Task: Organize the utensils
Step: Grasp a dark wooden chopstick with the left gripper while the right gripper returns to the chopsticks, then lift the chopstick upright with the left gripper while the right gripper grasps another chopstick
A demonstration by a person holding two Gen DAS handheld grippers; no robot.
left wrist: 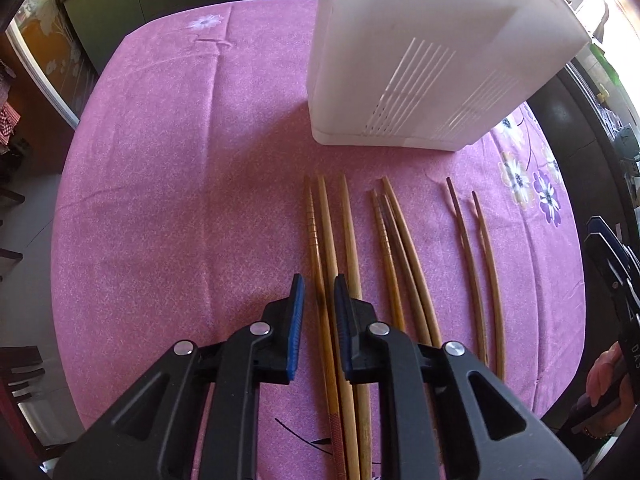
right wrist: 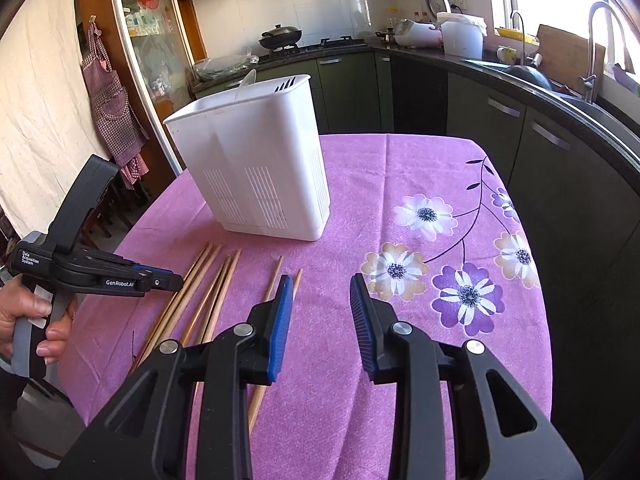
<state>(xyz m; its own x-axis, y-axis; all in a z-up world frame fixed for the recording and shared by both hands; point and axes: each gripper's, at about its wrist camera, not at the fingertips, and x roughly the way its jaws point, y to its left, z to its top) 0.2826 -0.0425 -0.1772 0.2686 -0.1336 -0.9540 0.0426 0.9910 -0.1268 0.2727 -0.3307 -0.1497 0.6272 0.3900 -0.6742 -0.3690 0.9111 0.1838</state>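
The left gripper (left wrist: 319, 280) hangs low over the leftmost group of chopsticks (left wrist: 330, 248), its blue-padded fingers (left wrist: 297, 296) a narrow gap apart, straddling two of the sticks; whether the pads actually touch the wood I cannot tell. The right gripper (right wrist: 320, 284) has its fingers spread wide, above bare pink tablecloth (right wrist: 320, 216), with the nearest pair of chopsticks (right wrist: 274, 280) running under its left finger.

Each camera catches what the other misses. From the right wrist you see the left gripper (right wrist: 176, 280) from the side, its nose poised over the sticks, and the person's left hand (right wrist: 28, 320) wrapped round the handle. That view also looks into the top of the white utensil holder (right wrist: 256, 168), where a pale utensil handle (right wrist: 248, 80) pokes up from the far compartment, and beyond it to the kitchen counter, a wok on the hob (right wrist: 280, 36) and a checked apron (right wrist: 112, 108) hanging on the left. The left wrist view shows only the holder's (left wrist: 420, 60) slotted lower wall, but lays the chopsticks out plainly; at its right edge part of the right gripper's body (left wrist: 612, 280) and some of the person's right hand (left wrist: 604, 372) show.

The chopsticks are wooden, slim and tapered, lying roughly parallel on the cloth in three groups: three at left, three in the middle (left wrist: 394, 248), two at right (left wrist: 474, 256), one of them darker. Their tips point at the holder, which stands upright just beyond them.
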